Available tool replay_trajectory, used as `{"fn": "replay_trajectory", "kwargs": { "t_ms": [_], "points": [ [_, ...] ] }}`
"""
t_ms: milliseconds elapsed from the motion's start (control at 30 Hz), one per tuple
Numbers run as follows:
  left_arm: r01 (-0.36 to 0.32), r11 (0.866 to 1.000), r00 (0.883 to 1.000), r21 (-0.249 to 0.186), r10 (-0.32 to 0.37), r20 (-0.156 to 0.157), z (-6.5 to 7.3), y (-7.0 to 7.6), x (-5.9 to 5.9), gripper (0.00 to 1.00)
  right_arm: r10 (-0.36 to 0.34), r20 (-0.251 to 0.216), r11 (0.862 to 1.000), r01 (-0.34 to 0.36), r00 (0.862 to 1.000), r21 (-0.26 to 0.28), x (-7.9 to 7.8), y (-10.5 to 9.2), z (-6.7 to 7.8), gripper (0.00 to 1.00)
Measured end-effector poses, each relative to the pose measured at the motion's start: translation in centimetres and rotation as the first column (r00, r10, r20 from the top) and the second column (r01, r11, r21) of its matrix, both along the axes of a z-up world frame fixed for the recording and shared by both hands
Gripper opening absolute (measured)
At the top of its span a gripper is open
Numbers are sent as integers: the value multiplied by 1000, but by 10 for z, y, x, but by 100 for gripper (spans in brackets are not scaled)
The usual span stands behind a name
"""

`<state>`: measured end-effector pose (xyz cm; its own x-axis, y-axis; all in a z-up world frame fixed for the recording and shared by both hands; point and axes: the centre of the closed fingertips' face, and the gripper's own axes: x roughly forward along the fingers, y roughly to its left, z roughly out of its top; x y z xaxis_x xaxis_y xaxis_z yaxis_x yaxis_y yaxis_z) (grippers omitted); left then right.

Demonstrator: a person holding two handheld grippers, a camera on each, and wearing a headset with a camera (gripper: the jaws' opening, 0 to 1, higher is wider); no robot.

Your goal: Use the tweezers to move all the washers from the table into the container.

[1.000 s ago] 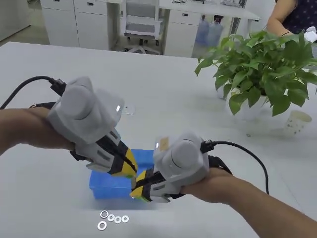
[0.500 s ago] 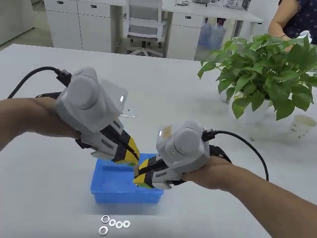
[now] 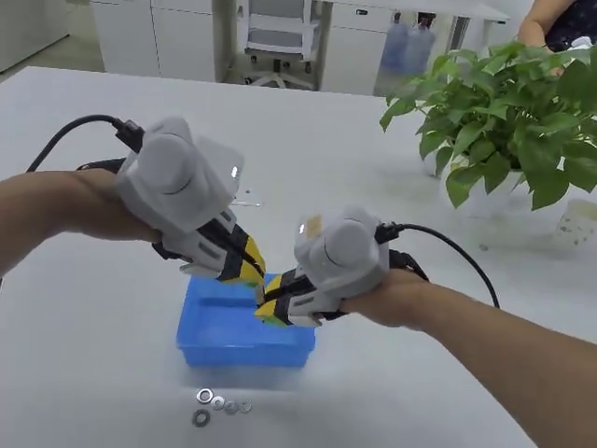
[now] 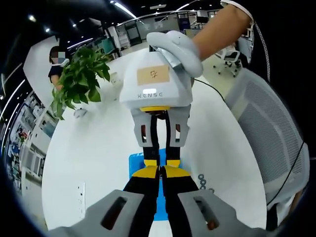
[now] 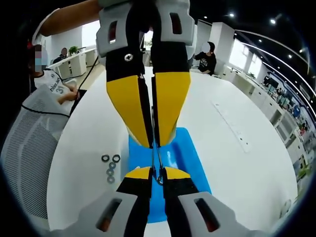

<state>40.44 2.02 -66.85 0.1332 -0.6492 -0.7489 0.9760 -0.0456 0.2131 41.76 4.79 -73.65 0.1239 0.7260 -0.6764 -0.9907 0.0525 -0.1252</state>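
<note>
Both grippers meet tip to tip above the blue container (image 3: 219, 350). My left gripper (image 3: 250, 273) comes down from the left with its yellow jaws closed on the thin metal tweezers (image 5: 157, 160). The right gripper (image 3: 269, 313) reaches in from the right, and its jaws are closed on the same tweezers. In the right gripper view the right gripper (image 5: 158, 174) faces the left gripper (image 5: 154, 140) over the container (image 5: 185, 153). Several washers (image 3: 220, 407) lie in a small cluster on the table in front of the container, also seen as washers (image 5: 111, 165).
A potted green plant (image 3: 508, 112) stands at the back right, with a paper cup (image 3: 578, 219) beside it. A small clear item (image 3: 244, 201) lies on the table behind the grippers. Cables trail from both grippers. Cabinets and an office chair (image 3: 275, 37) stand beyond the table.
The head camera has tilted, so the whole scene has shifted. Both grippers, still tip to tip, now sit farther back over the container than before. The washers have not moved.
</note>
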Motion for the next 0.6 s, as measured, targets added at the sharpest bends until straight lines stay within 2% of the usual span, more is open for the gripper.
{"fn": "replay_trajectory", "kwargs": {
  "t_ms": [600],
  "points": [
    [-33,999,999,18,33,-12,-31,3,21,6,23,-16,999,-24,1000,-25,18,2,-31,9]
  ]
}}
